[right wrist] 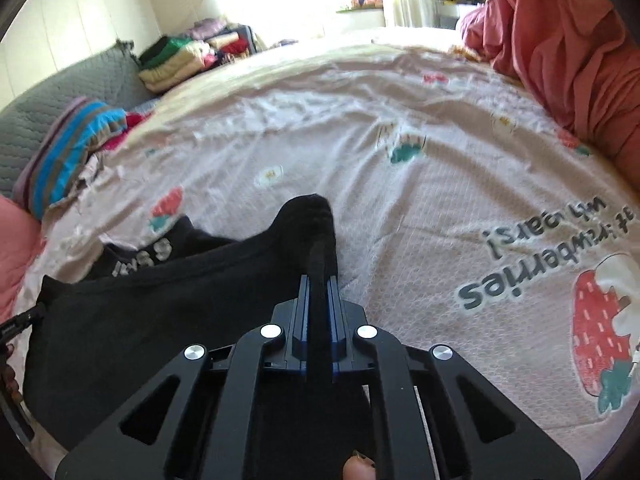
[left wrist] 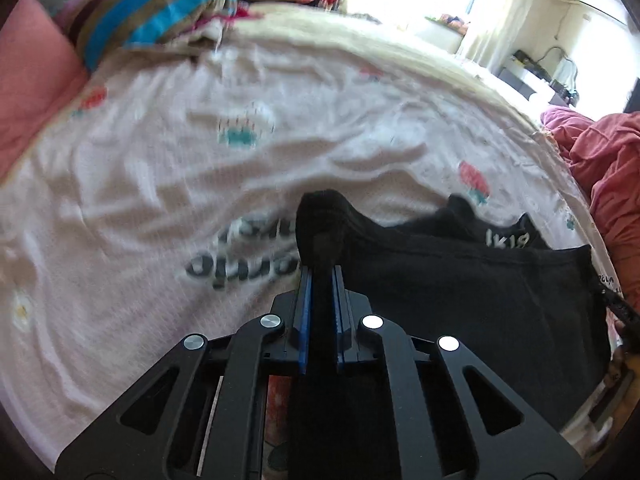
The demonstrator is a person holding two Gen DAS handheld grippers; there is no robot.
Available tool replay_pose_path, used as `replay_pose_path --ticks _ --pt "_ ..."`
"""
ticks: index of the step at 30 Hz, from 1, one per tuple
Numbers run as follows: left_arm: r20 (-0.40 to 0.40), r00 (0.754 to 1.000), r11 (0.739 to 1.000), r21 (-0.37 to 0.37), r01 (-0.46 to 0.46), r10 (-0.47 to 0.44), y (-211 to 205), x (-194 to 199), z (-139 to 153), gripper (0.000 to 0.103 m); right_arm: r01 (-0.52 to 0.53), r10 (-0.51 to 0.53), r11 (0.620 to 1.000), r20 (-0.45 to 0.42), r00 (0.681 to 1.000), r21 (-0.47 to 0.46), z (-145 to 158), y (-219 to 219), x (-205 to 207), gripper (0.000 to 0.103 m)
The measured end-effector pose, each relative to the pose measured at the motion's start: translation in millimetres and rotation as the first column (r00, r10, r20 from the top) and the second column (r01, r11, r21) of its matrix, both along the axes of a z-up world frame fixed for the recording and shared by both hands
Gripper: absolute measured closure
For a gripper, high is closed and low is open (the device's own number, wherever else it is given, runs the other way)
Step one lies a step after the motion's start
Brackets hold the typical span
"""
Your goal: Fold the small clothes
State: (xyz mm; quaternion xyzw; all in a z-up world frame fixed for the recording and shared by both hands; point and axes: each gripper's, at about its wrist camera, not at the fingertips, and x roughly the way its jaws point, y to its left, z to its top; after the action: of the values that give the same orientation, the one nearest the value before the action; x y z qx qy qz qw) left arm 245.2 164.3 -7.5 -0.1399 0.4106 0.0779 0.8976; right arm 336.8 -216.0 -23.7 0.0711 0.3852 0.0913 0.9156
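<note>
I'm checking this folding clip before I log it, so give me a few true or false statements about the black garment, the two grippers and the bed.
1. The left gripper is shut on the black garment. True.
2. The right gripper hangs open above the bed, holding nothing. False: it is shut on a corner of the same garment.
3. The garment is bright red. False: it is black with white lettering.
4. The pink bedsheet shows printed strawberries. True.
5. A blue-striped cloth lies beyond the sheet's far edge. True.
</note>
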Motion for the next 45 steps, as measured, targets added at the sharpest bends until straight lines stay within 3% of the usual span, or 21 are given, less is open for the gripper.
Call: replay_pose_path --ticks 2,5,12,16,22,25,28,30,33,37,39,41,45 --pt "0.058 0.998 1.0 0.029 0.004 -0.006 -2.3 -1.2 16.7 0.1 0.018 -0.019 1.0 0.028 0.999 0.02 7.7 -5.7 -2.2 0.097" --pt "0.08 0.997 0.997 0.079 0.005 -0.011 -6.6 1.7 24.4 0.1 0.042 -0.043 0.999 0.03 0.999 0.033 8.8 -11.0 2.8 0.097" --pt "-0.044 0.999 0.994 0.104 -0.022 0.026 0.3 12.1 -18.9 0.098 0.074 -0.075 0.995 -0.021 0.997 -0.074 -13.7 -1.3 9.9 0.095" --pt "-0.054 0.998 0.992 0.125 -0.025 0.031 -0.4 9.5 -27.1 0.092 0.123 -0.129 0.982 -0.034 0.991 -0.145 -23.2 -1.5 6.4 0.078" --pt "-0.048 0.997 0.993 0.111 -0.047 0.052 5.4 -3.4 -20.1 0.078 0.141 -0.149 0.973 -0.031 0.988 -0.181 -14.7 -5.5 -13.5 0.065" --pt "-0.027 0.997 0.993 0.101 -0.063 0.066 6.4 -13.3 -7.0 0.075 0.123 -0.126 0.984 -0.018 0.992 -0.129 -3.3 -10.5 -29.2 0.064" --pt "0.014 0.999 0.995 0.092 -0.045 0.044 -0.2 -25.6 9.9 0.061 0.071 -0.071 0.992 -0.001 0.997 -0.1 7.2 -7.9 -47.2 0.061" --pt "0.024 1.0 0.995 0.093 -0.021 0.019 -10.1 -34.2 19.8 0.06 0.031 -0.031 0.996 0.001 1.0 -0.087 11.5 -3.6 -57.9 0.059" --pt "0.009 1.0 0.995 0.1 0.027 -0.028 -30.0 -41.5 24.9 0.049 -0.039 0.039 0.996 -0.005 0.999 -0.079 14.4 6.5 -73.9 0.058" --pt "-0.001 0.994 0.98 0.169 0.103 -0.105 -59.0 -51.3 26.3 0.035 -0.116 0.116 0.988 -0.008 0.993 -0.1 15.0 21.3 -92.8 0.058" --pt "-0.004 0.993 0.978 0.174 0.113 -0.114 -64.1 -56.7 25.1 0.033 -0.14 0.14 0.984 -0.008 0.99 -0.106 15.5 26.4 -99.2 0.056" --pt "-0.006 0.992 0.983 0.136 0.125 -0.126 -65.1 -62.3 22.3 0.033 -0.162 0.162 0.98 -0.006 0.987 -0.113 16.0 31.1 -104.6 0.051" --pt "-0.037 0.992 0.989 0.078 0.125 -0.122 -64.6 -69.7 12.4 0.032 -0.178 0.178 0.976 -0.01 0.984 -0.128 14.9 36.1 -107.8 0.05"
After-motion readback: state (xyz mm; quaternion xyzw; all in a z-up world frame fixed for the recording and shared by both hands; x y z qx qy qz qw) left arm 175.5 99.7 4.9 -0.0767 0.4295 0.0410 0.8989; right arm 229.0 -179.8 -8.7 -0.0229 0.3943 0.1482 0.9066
